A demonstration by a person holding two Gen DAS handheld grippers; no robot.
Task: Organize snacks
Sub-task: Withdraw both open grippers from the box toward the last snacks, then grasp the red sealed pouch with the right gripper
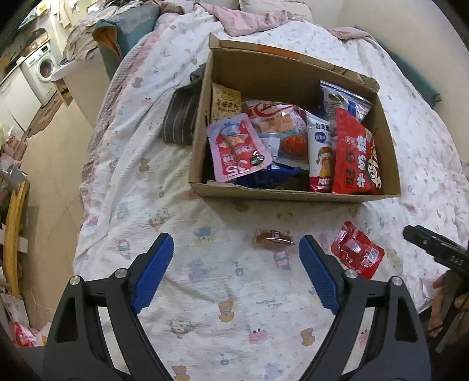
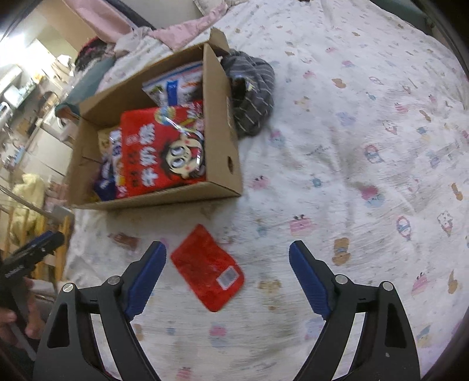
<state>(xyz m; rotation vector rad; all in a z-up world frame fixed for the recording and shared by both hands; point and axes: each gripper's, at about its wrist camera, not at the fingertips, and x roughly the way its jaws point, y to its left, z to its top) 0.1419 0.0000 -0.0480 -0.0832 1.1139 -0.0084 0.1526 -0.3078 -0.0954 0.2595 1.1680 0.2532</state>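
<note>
A cardboard box (image 1: 293, 195) (image 2: 222, 123) sits on the bed, filled with several snack packs, among them a big red bag (image 1: 356, 155) (image 2: 161, 149) and a pink pouch (image 1: 234, 146). In front of the box, two loose snacks lie on the sheet: a small brown packet (image 1: 274, 237) and a red packet (image 1: 357, 249) (image 2: 206, 266). My left gripper (image 1: 236, 255) hovers open just short of the brown packet, nothing between its fingers. My right gripper (image 2: 227, 260) is open above the sheet, and the red packet lies loose between its fingers, nearer the left one.
A dark striped cloth (image 1: 181, 117) (image 2: 252, 93) lies bunched against one side of the box. The patterned bedsheet (image 1: 205, 293) spreads all around, with pink bedding (image 1: 249, 17) at the head. The bed's edge drops to a floor with a washing machine (image 1: 41, 64) on the left.
</note>
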